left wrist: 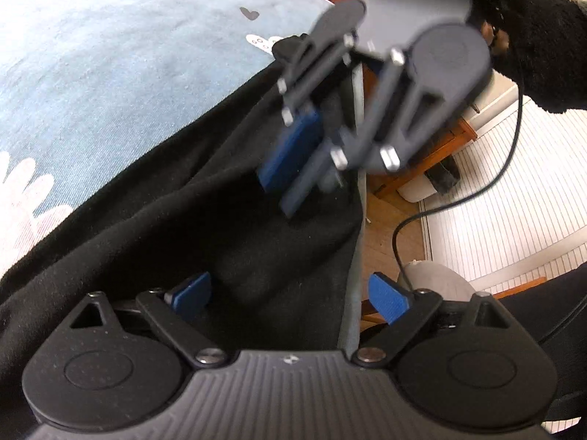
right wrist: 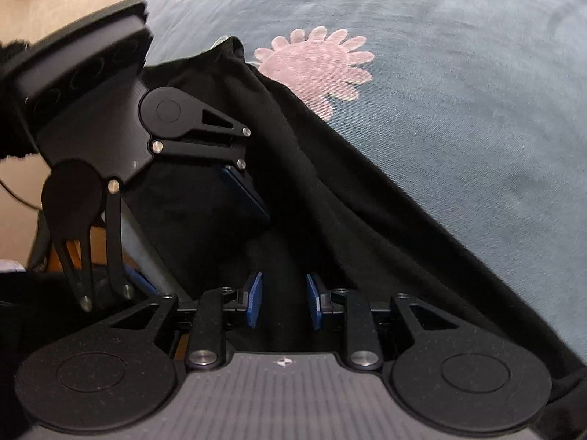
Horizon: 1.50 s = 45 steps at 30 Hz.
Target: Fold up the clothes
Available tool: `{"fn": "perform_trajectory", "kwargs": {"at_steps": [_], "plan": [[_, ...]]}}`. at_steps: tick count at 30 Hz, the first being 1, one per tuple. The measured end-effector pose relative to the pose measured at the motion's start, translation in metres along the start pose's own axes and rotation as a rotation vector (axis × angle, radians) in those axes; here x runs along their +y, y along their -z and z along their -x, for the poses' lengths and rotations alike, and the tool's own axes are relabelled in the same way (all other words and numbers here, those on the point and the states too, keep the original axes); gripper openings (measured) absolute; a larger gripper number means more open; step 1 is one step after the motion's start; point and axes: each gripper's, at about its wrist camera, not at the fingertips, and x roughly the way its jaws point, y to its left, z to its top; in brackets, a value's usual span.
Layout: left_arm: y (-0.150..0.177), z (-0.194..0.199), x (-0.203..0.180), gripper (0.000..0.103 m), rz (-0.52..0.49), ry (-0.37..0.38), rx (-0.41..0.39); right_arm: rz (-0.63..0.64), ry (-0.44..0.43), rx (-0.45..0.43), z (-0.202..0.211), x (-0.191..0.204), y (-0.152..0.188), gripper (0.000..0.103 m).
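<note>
Looking down your left gripper [left wrist: 290,297], you can see its two blue pads standing wide apart, with nothing pinched between them. Under it lies the black garment [left wrist: 154,198], spread over the edge of a bed with a blue-grey cover [left wrist: 110,73] that has pale pink flowers on it. One pad sits over the black cloth and the other pad hangs out past the bed's edge, over the wooden floor [left wrist: 389,220]. Your right gripper [left wrist: 293,176] is just ahead in that view (it is blurred there), pointing down at the same black cloth, and your hand in a fuzzy black sleeve [left wrist: 543,36] holds it from the top right. A thin black cable [left wrist: 510,161] hangs beside it over a white ribbed mat [left wrist: 495,212]. From the right wrist view, the right gripper [right wrist: 284,302] has its blue pads close together with a small gap, and dark cloth fills that gap, but it is too dark to tell if the pads are really squeezing it. The black garment [right wrist: 367,220] runs in a long slant across the bed cover [right wrist: 458,73], next to a big pink flower [right wrist: 315,66]. Your left gripper [right wrist: 190,242] shows on the left side of this view, open wide, with one blue pad over the cloth.
</note>
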Motion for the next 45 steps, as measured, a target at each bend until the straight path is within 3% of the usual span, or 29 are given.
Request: {"fn": "perform_trajectory", "kwargs": {"at_steps": [5, 9, 14, 20, 23, 24, 25, 26, 29, 35, 38, 42, 45], "plan": [[0.004, 0.000, -0.003, 0.096, -0.013, 0.001, 0.003, -0.045, 0.049, -0.087, 0.024, -0.023, -0.005, 0.034], [0.007, -0.001, -0.001, 0.097, -0.017, 0.003, 0.006, 0.043, 0.087, -0.041, 0.023, -0.026, -0.010, 0.034], [0.006, 0.008, 0.004, 0.097, 0.007, 0.021, -0.005, 0.045, 0.096, -0.036, 0.019, -0.039, -0.014, 0.034], [-0.003, 0.008, 0.005, 0.098, 0.004, 0.021, -0.004, 0.213, 0.056, 0.045, 0.000, -0.009, -0.013, 0.035], [-0.005, 0.010, 0.005, 0.098, 0.000, 0.016, -0.001, 0.232, 0.095, 0.044, -0.006, -0.006, -0.011, 0.035], [-0.005, 0.013, 0.005, 0.098, -0.001, 0.014, 0.001, 0.238, 0.112, 0.044, -0.008, -0.005, -0.011, 0.027], [-0.005, 0.014, 0.005, 0.098, -0.002, 0.013, 0.003, 0.243, 0.132, 0.038, -0.009, -0.005, -0.011, 0.011], [-0.006, 0.015, 0.006, 0.098, 0.000, 0.011, 0.004, 0.240, 0.150, 0.024, -0.007, -0.006, -0.013, 0.007], [-0.006, 0.017, 0.007, 0.098, 0.006, 0.010, 0.005, 0.163, 0.154, -0.039, 0.002, -0.020, -0.020, 0.007], [-0.004, 0.022, 0.009, 0.098, 0.001, 0.006, 0.007, 0.088, 0.220, -0.083, 0.003, -0.033, -0.030, 0.009], [-0.004, 0.021, 0.007, 0.099, -0.002, 0.004, 0.001, 0.030, 0.182, -0.106, 0.008, -0.035, -0.030, 0.011], [-0.003, 0.020, 0.003, 0.101, -0.011, -0.001, -0.005, 0.042, 0.124, -0.079, 0.003, -0.017, -0.020, 0.026], [-0.001, 0.023, 0.000, 0.102, -0.023, -0.007, -0.011, 0.081, 0.120, -0.034, -0.008, 0.005, -0.006, 0.029]]}}
